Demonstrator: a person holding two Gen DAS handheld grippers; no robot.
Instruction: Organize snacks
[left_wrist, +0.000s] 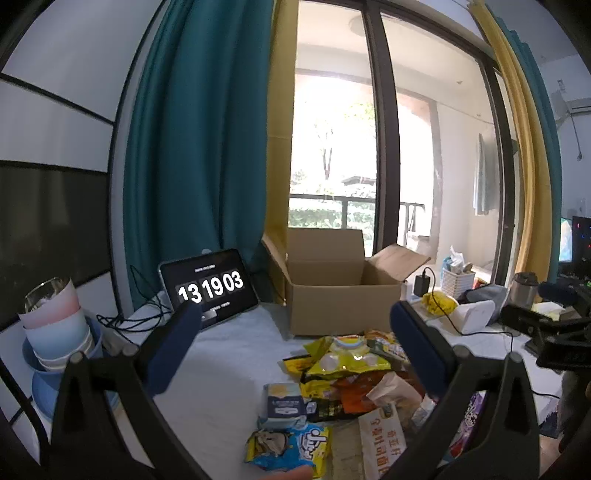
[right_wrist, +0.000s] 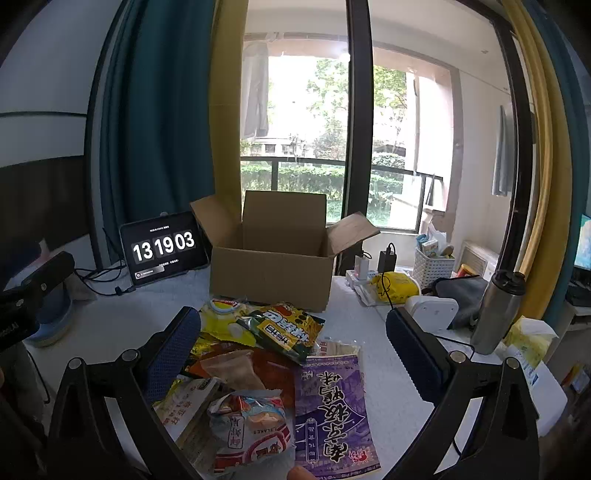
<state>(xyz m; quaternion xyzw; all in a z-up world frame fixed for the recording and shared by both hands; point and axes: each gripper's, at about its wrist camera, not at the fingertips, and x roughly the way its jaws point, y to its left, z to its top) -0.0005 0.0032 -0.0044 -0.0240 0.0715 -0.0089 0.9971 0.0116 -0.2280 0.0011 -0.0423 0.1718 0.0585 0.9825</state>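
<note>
A heap of snack packets lies on the white table, with a blue and yellow packet nearest the camera. Behind the heap stands an open cardboard box, its flaps up and its inside bare as far as I see. My left gripper is open above the heap's left side, nothing between its blue pads. In the right wrist view the same heap shows a purple packet and a yellow packet before the box. My right gripper is open over the heap, holding nothing.
A tablet showing a clock leans at the back left beside cables. Stacked bowls stand at the left. On the right are a white basket, a steel flask, a white device and a yellow bag.
</note>
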